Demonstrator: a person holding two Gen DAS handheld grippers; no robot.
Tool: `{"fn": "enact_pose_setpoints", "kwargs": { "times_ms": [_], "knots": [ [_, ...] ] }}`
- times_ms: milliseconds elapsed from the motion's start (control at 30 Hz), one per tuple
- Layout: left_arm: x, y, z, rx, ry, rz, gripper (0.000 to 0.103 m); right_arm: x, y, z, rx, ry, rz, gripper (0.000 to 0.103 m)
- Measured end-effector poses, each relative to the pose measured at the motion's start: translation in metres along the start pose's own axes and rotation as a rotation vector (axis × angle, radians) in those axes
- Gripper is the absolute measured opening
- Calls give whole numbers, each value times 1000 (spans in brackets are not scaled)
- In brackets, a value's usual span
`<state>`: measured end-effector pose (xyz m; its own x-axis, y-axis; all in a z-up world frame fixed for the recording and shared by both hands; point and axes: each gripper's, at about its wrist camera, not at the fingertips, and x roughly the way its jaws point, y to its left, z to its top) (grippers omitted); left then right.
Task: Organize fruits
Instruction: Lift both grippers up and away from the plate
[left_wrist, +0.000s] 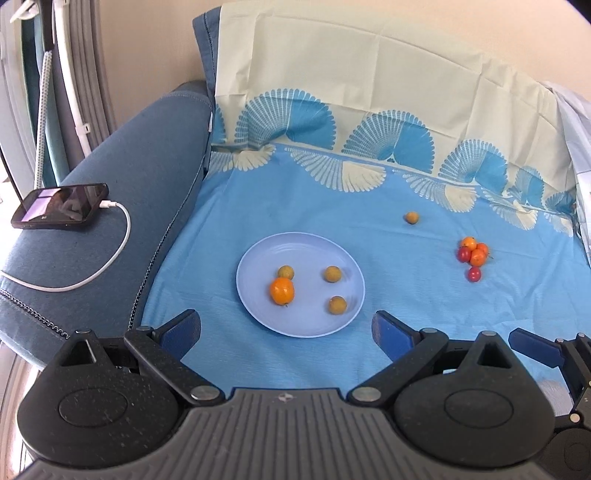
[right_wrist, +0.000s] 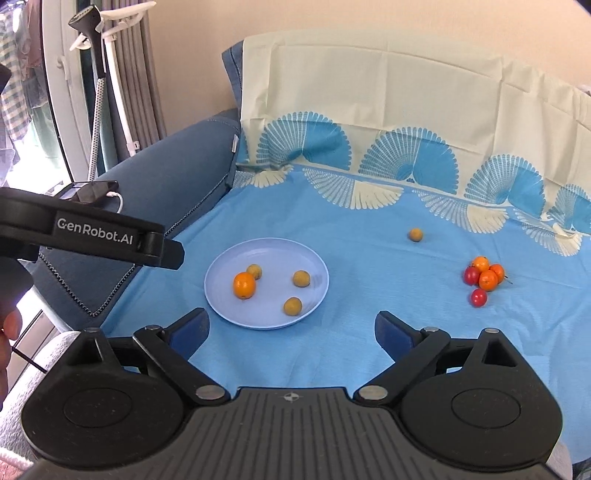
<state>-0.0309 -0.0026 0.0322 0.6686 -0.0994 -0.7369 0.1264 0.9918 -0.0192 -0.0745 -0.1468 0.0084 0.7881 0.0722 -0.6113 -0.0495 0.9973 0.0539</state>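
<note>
A pale blue plate (left_wrist: 343, 258) (right_wrist: 314, 266) lies on the blue sheet and holds one orange fruit (left_wrist: 282, 290) (right_wrist: 244, 285) and three small tan fruits (left_wrist: 332, 274) (right_wrist: 301, 278). Another tan fruit (left_wrist: 411, 217) (right_wrist: 415, 234) lies alone farther back. A cluster of orange and red fruits (left_wrist: 474, 254) (right_wrist: 484, 277) lies to the right. My left gripper (left_wrist: 286, 334) is open and empty just short of the plate. My right gripper (right_wrist: 291, 334) is open and empty, also near the plate's front edge.
A phone (left_wrist: 61, 206) on a white charging cable (left_wrist: 110, 254) lies on the blue sofa armrest (left_wrist: 147, 166) at left. The left gripper's body (right_wrist: 92, 236) crosses the right wrist view at left. The sofa back rises behind the sheet.
</note>
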Motion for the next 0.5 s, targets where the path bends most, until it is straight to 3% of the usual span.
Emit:
{"fn": "enact_pose_setpoints", "kwargs": {
  "times_ms": [500],
  "knots": [
    [-18, -18, -3, 53, -42, 10, 100, -20, -5, -9, 26, -34, -11, 98]
  ]
}}
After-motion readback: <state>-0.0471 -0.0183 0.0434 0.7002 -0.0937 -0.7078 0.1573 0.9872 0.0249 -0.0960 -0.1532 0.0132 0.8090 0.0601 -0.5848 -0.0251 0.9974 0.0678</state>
